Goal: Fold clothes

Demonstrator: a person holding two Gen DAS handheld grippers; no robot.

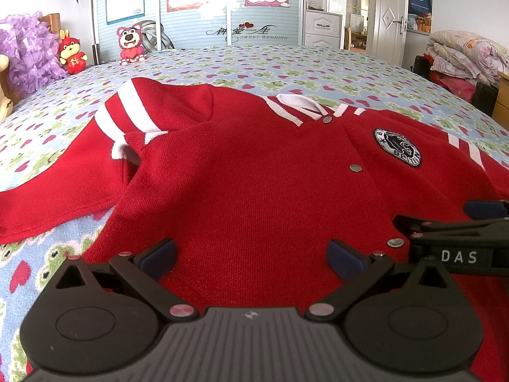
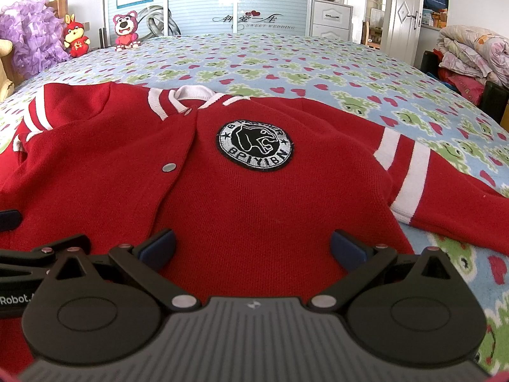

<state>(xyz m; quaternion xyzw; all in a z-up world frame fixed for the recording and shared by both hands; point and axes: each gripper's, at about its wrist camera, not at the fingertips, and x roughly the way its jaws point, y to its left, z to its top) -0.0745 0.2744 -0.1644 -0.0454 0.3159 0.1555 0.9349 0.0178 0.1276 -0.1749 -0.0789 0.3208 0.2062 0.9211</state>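
Note:
A red knit jacket (image 1: 248, 172) with white stripes, snap buttons and a round black-and-white chest badge (image 2: 255, 145) lies front-up on the bed. Its left sleeve (image 1: 133, 117) is folded in over the shoulder; the other sleeve (image 2: 413, 172) stretches out to the right. My left gripper (image 1: 251, 256) hovers open over the jacket's lower left front, nothing between its blue pads. My right gripper (image 2: 253, 250) hovers open over the lower right front, below the badge. Each gripper shows at the edge of the other's view, the right gripper (image 1: 461, 222) close beside the left.
The bed cover (image 1: 286, 70) is light blue with frogs and hearts. Plush toys (image 1: 130, 43) and a purple ruffled item (image 1: 25, 51) sit at the far left. Folded quilts (image 1: 464, 54) are stacked at the right. A wardrobe and a door stand behind.

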